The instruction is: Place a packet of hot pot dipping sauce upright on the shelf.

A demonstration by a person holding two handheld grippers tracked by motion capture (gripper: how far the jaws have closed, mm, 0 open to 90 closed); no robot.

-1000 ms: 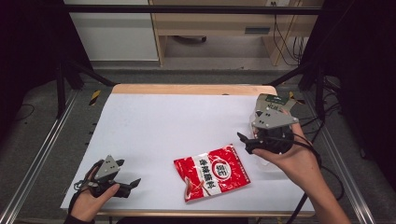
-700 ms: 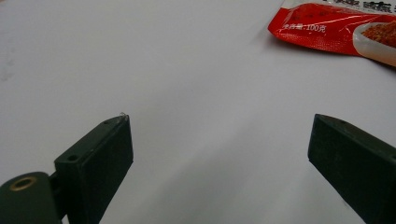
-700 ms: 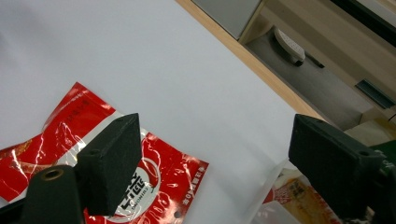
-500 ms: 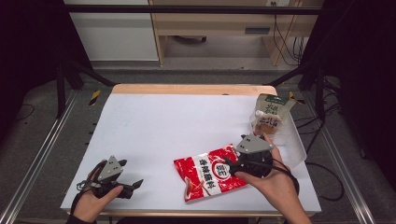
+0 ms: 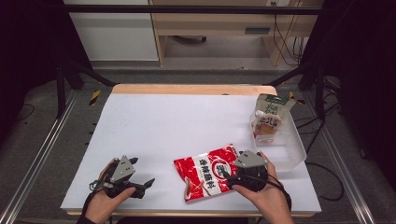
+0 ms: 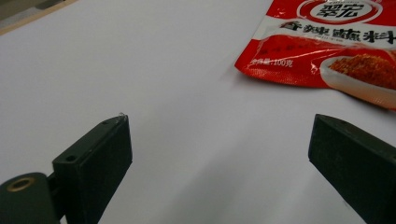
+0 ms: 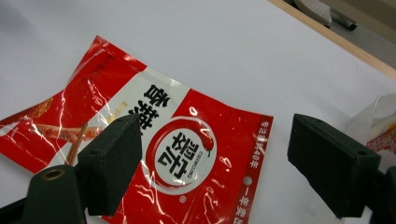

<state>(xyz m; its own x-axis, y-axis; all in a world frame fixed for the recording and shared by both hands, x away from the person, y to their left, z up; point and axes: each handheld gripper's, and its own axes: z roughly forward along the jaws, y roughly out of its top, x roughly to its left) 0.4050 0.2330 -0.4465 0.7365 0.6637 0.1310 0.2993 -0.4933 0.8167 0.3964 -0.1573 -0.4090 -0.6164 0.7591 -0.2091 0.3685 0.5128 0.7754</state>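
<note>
Two grippers are in play, both w/ jaws spread wide and nothing between them. Right gripper point(image 5: 232, 173) hovers at the near right of the table point(image 5: 187, 116), tips at the right edge of the red seasoning packet point(image 5: 208, 171); in the right gripper view the packet point(image 7: 154, 149) lies flat under the gap between the jaws, hang-hole end toward the camera, so the jaws look lined up to come down and pinch that edge – prob. the pick-up approach, not yet a grip. Packet sits near-centre, slightly right, lying askew on the white sheet, apart from the clear plastic bin point(image 5: 292, 149) at the far right edge. Bin already holds a green-topped pouch point(image 5: 267, 116) standing upright against its far wall, which suggests the bin is where items get collected, and the red one likely goes there too. Left gripper point(image 5: 142, 184) rests low at the near left, well apart from the packet, jaws released; in the left gripper view the packet point(image 6: 327, 42) lies ahead to the right, so this hand seems parked out of the way while the right one works
</note>
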